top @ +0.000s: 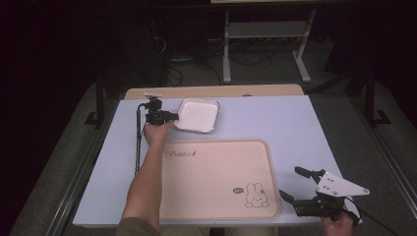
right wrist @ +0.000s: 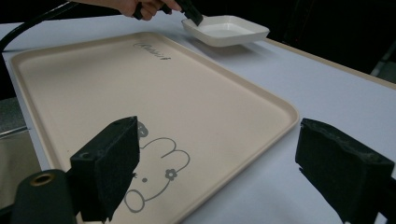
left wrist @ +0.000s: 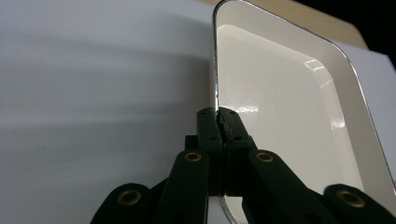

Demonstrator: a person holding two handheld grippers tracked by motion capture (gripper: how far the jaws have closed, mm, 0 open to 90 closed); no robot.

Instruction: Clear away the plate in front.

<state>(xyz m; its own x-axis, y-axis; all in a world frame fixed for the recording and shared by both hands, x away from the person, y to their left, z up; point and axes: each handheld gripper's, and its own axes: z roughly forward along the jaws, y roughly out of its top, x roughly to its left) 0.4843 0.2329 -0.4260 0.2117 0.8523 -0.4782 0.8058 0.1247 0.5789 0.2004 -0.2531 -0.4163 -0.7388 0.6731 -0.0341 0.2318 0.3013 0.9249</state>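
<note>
1. White dish (top: 198, 115) sits on the desk (top: 275, 118) at the far left, just beyond the beige tray (top: 216, 179), apart from it. Dish is empty.
2. Left tongs (top: 173, 116) are clamped on the dish's near-left rim; in the left gripper view the jaws pinch the thin edge (left wrist: 216, 100) at one spot only.
3. Risk: grip on a single edge point, so the dish likely pivots or droops when lifted and could slip out.
4. Risk: dragged rather than lifted, the dish could catch on the tray's raised rim (right wrist: 261, 95) and tip.
5. Risk: the glossy rim looks slick, so a quick swing could shake it loose.
6. Left forearm stretches forward across the tray's left side, hand (top: 156, 132) low, tongs pointing right into the dish.
7. Right tongs (top: 291, 184) spread wide, empty, hovering off the tray's near-right corner, hand at the desk's near edge.
</note>
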